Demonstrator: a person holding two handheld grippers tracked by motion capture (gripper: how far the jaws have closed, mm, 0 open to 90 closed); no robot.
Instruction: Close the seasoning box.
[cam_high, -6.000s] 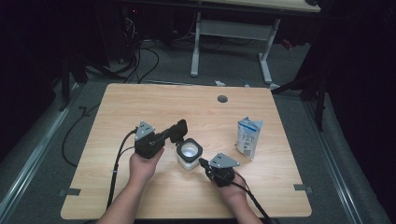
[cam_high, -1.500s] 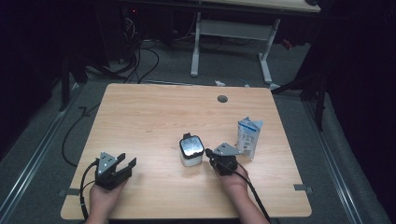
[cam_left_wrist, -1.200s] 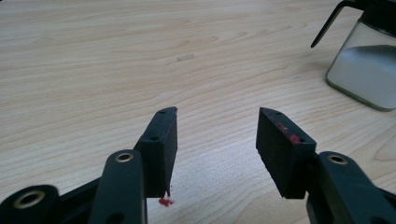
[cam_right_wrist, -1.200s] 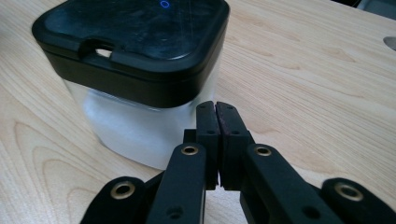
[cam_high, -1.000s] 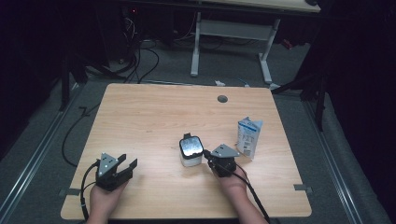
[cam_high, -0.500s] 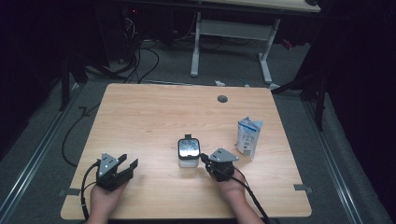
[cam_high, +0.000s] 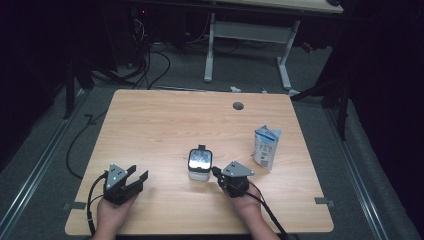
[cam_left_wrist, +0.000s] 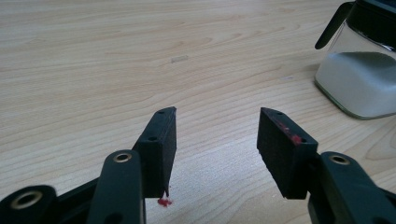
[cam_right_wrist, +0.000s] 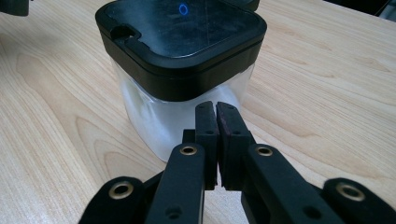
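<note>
Nearest the person, the left hand-held gripper (cam_high: 131, 179) rests at the near left corner of the light wooden tabletop (cam_high: 165, 125), gripped by the left hand (cam_high: 112, 215). In the left gripper view its two black jaws stand spread apart with bare wood between them and nothing held; a small red fleck lies on the wood under the left jaw.

To the right, the right hand (cam_high: 248, 210) holds the right hand-held gripper (cam_high: 216, 172), whose grey three-cornered plate faces up and whose cable trails back toward the table edge. In the right gripper view (cam_right_wrist: 216, 112) its jaws are pressed together, with only a thin seam between the pads and nothing pinched. Their tips sit just beside the lower wall of the task's thing, a clear square jar with a black lid (cam_high: 200, 163); whether they touch the glass cannot be told.

The jar (cam_right_wrist: 182, 70) stands upright near the middle of the tabletop, slightly toward the near side, with white powder in its lower part (cam_left_wrist: 362, 88).

Farther right stands a small blue-and-white carton (cam_high: 266, 146), upright and apart from the jar. Beyond it, near the far edge, is a round dark grommet hole (cam_high: 238, 106).
</note>
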